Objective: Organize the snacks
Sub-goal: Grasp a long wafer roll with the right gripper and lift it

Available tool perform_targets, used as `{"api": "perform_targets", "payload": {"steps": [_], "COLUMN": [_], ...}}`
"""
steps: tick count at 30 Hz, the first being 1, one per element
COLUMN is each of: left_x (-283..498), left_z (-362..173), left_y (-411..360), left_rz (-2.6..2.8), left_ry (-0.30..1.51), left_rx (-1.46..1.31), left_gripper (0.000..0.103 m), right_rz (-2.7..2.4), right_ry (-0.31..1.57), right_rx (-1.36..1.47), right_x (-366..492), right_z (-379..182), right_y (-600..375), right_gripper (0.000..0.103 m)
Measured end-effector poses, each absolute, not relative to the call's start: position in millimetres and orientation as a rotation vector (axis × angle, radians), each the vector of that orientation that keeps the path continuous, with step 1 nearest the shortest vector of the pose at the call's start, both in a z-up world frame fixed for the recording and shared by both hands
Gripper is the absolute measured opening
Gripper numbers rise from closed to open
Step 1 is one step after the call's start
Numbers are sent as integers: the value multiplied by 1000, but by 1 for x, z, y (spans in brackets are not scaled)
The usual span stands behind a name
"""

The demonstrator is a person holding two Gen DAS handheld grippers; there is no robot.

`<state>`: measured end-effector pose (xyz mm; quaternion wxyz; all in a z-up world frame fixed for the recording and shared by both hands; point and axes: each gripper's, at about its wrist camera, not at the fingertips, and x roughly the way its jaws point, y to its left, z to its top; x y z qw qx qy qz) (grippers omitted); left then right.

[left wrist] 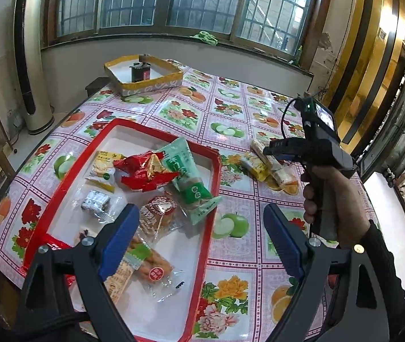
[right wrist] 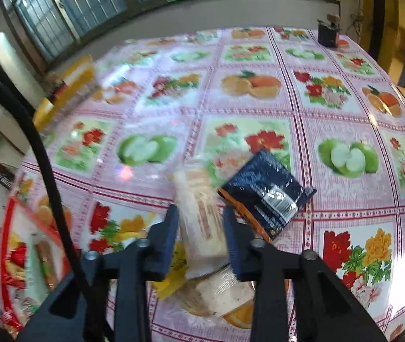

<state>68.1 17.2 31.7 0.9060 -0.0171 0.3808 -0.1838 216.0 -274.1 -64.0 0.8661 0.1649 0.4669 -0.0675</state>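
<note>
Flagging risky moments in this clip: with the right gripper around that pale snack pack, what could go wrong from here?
1. The right gripper straddles the pale cracker pack; a second clear pack lies partly under it and may get dragged along.
2. The dark blue packet sits right beside the right finger and could be knocked.
3. The red tray is already crowded, so a dropped pack may slide off the pile.

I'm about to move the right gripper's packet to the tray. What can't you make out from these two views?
- Right wrist view: motion blur hides the print on the pale wafer packet between the right gripper fingers, and whether they pinch it.
- Same view: the snacks under it are partly covered by packet and fingers.
- Left wrist view: the open left gripper hides the red tray near corner.
- Dark blue packet: label too small.
</note>
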Motion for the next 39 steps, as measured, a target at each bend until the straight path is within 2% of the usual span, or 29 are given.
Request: {"api": "perform_targets", "payload": {"steps": [2, 3, 4, 5, 7, 8, 10, 11, 14, 16, 18, 20, 23, 32, 37, 39], "left_x": [68, 67, 67, 66, 65, 64, 63, 63, 62, 60, 60, 61, 60, 73, 96, 111], "left_z": [32, 32, 32, 32, 32, 33, 34, 34, 34, 34, 33, 30, 29, 28, 12, 0], "left_y": [17, 17, 16, 14, 12, 11, 10, 11, 9, 8, 7, 6, 5, -35, -101, -137], "left_rz": [-378, -381, -381, -381, -383, -384, -383, -385, -386, -389, -388, -389, -395, -474, -586, -643], "left_ry": [789, 788, 791, 794, 792, 788, 786, 787, 788, 788, 793, 803, 814, 848, 899, 920], "left_rx": [-41, -44, -43, -38, -32, -31, -29, -31, -25, -22, -23, -23, -27, 21, 190, 299], "left_gripper": [89, 89, 89, 89, 89, 89, 89, 89, 89, 89, 89, 89, 89, 89, 89, 89], "right_rz": [-143, -143, -134, -116, -102, -102, -65, -52, -42, -34, -43, -74, -63, 41, 46, 48], "right_ry": [975, 971, 978, 987, 993, 987, 962, 957, 982, 1004, 996, 1002, 987, 690, 574, 582], "right_rx": [325, 317, 312, 313, 289, 289, 322, 320, 305, 306, 298, 290, 292, 541, 645, 717], "right_x": [215, 213, 211, 211, 211, 210, 209, 210, 217, 221, 221, 222, 219, 116, 76, 77], "right_z": [-64, -63, -62, -62, -62, -61, -59, -59, -65, -72, -75, -74, -70, 3, -13, -27], "right_y": [-272, -271, -270, -270, -268, -269, -271, -270, -267, -266, -266, -268, -269, -321, -359, -373], "right_gripper": [27, 13, 7, 7, 8, 13, 42, 45, 45, 40, 40, 32, 32, 32, 32, 32]}}
